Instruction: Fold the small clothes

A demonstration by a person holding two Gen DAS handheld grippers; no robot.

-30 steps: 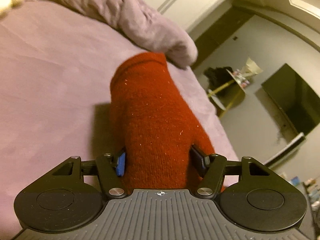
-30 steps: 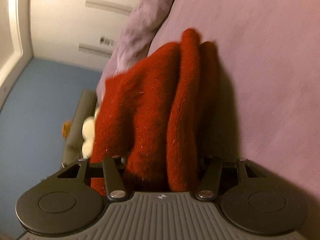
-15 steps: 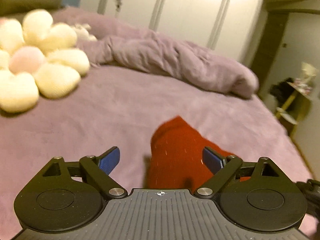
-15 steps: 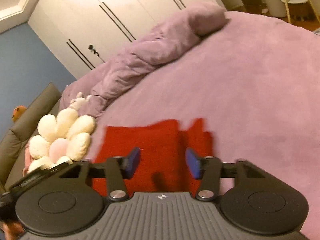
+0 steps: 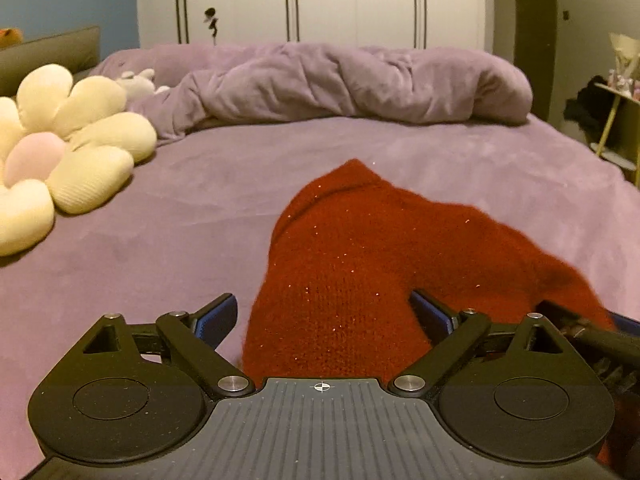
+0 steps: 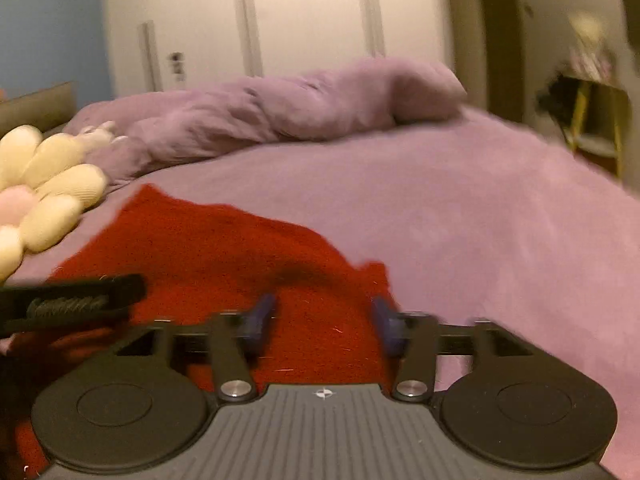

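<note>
Two risks show. Left wrist view: the left gripper (image 5: 322, 316) stands spread over the red knit garment (image 5: 360, 256) on the purple bed (image 5: 160, 220), gripping nothing (fabric may spring open). Right wrist view, blurred: the right gripper (image 6: 324, 320) is likewise released; dragging fuzz could undo the fold.

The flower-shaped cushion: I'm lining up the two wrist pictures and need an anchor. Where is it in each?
Left wrist: the flower-shaped cushion sits at the left edge, mid-height, on the purple bed, left of the red knit garment.
Right wrist: the cushion is again at the left edge, partly cut off, just beyond the garment.
Shared landmark: the rumpled purple duvet across the far side of the bed.
</note>
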